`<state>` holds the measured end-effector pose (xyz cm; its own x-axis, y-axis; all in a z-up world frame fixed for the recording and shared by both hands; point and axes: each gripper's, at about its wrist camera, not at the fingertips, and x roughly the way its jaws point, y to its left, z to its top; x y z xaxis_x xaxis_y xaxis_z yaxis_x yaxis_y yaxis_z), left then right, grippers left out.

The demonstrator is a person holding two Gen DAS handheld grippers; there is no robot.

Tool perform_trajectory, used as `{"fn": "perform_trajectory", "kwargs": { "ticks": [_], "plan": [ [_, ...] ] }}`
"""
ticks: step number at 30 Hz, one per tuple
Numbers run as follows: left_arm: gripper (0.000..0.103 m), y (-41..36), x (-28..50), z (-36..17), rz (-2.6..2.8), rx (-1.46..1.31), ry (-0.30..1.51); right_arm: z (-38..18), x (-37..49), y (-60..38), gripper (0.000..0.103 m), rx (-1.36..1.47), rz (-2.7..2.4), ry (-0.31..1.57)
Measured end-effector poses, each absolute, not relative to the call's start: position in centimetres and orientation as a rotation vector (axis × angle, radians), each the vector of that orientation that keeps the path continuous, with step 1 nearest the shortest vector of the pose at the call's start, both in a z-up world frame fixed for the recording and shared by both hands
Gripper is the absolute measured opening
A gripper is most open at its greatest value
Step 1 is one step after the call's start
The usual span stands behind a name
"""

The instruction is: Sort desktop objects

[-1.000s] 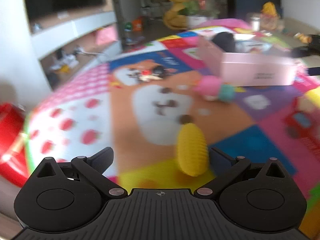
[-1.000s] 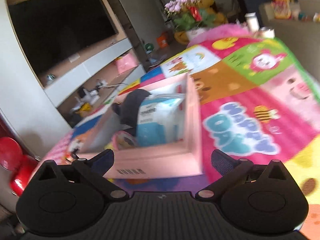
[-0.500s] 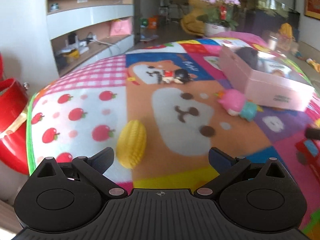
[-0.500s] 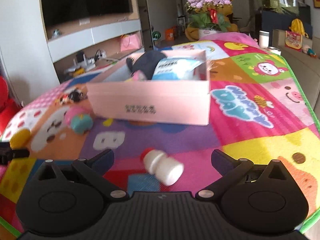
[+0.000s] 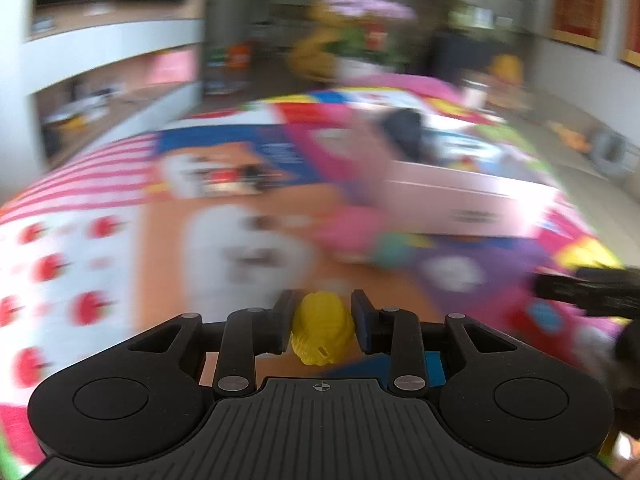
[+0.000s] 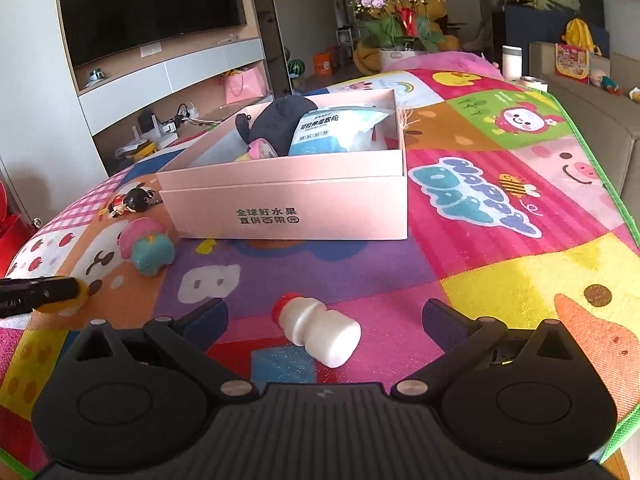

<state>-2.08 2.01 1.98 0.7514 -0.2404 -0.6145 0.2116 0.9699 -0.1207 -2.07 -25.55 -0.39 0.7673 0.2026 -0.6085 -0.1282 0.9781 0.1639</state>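
Corn toy [image 5: 322, 332], yellow, sits pinched between the left gripper [image 5: 322, 320] fingers over the mat [image 6: 500, 280]; that view is blurred, so it could slip short of the pink box [image 6: 288, 204]. Right gripper [image 6: 325, 318] gapes wide around the lying bottle [image 6: 320, 334], which may roll.

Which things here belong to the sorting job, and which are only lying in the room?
Belong to the job:
- yellow ribbed corn-shaped toy, clamped in the left hand-held gripper
- white plastic bottle with red cap, lying before the open right hand-held gripper
- pink and teal round toy
- small black and red figure
- pink cardboard box

Only lying about:
- black television screen
- pot of purple flowers
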Motion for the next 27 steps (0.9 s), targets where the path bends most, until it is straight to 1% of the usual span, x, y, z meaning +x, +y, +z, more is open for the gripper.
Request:
{"fn": "perform_trajectory", "kwargs": {
  "ticks": [3,5,7,9,10,11,17,23,27],
  "plan": [
    [0.04,-0.7,-2.1,1.5,-0.342,0.009,0.688,-0.4,-2.1,-25.5,0.103,0.111,0.176,0.674],
    [0.054,-1.5,-2.1,0.9,-0.356,0.04,0.708,-0.4,-2.1,-25.5,0.103,0.113,0.171,0.678],
    [0.055,-1.6,-2.2,0.4,-0.351,0.056,0.714,-0.5,-2.2,-25.5,0.103,0.115,0.169,0.682],
    [0.062,-1.0,-2.3,0.5,-0.328,0.074,0.716,-0.5,-2.2,-25.5,0.103,0.117,0.171,0.686],
    [0.073,-0.6,-2.3,0.6,-0.315,0.084,0.72,-0.5,-2.2,-25.4,0.103,0.114,0.171,0.688],
    [0.08,-0.1,-2.5,0.6,-0.308,0.093,0.723,-0.5,-2.2,-25.4,0.103,0.111,0.17,0.69],
    [0.09,2.7,-3.8,1.4,-0.284,0.077,0.746,-0.5,-2.2,-25.3,0.103,0.103,0.168,0.692],
    [0.09,3.6,-5.0,1.6,-0.298,0.012,0.757,-0.5,-2.2,-25.2,0.103,0.098,0.166,0.694],
    [0.09,2.8,-5.1,1.5,-0.347,-0.048,0.756,-0.5,-2.2,-25.2,0.103,0.097,0.165,0.694]
  ]
}}
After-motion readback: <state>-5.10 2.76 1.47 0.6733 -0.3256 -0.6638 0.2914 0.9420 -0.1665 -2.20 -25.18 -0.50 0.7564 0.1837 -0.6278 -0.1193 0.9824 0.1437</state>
